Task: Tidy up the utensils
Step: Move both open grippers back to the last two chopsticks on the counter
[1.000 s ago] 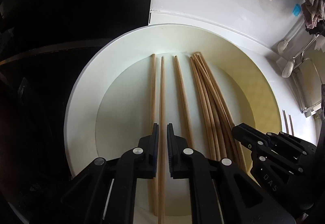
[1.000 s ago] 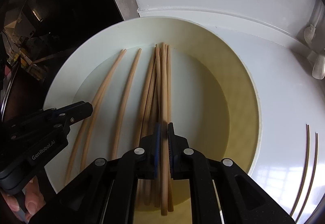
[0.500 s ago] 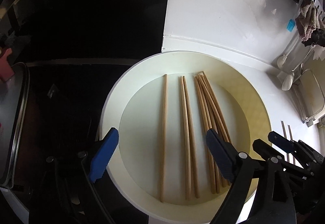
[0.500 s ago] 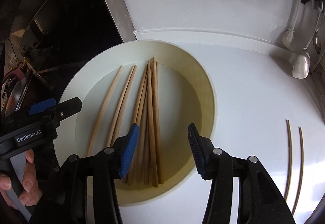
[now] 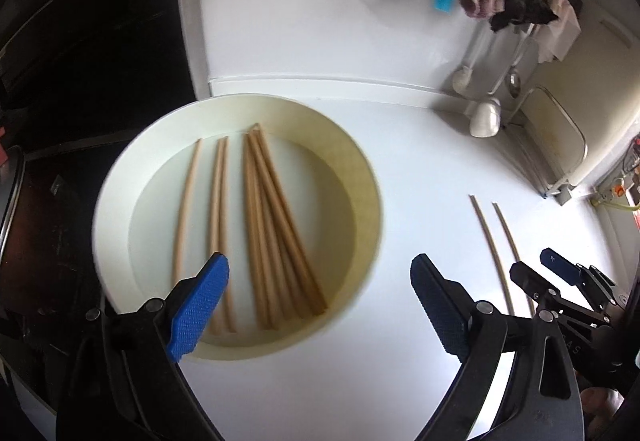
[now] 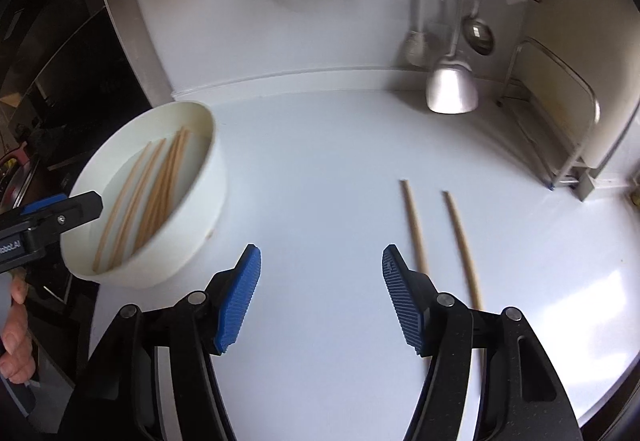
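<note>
We are holding the left gripper [image 5: 316, 305] wide apart, empty, over the near rim of the white bowl [image 5: 120, 177] where most chopsticks [image 5: 276, 233] are lying. Right gripper [image 6: 320, 297] is gaping too; two chopsticks [image 6: 440, 233] are resting on the tabletop [image 6: 320, 169].

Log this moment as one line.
left tool: open | right tool: open | round white bowl: wooden chopsticks inside | counter pair: apart
</note>
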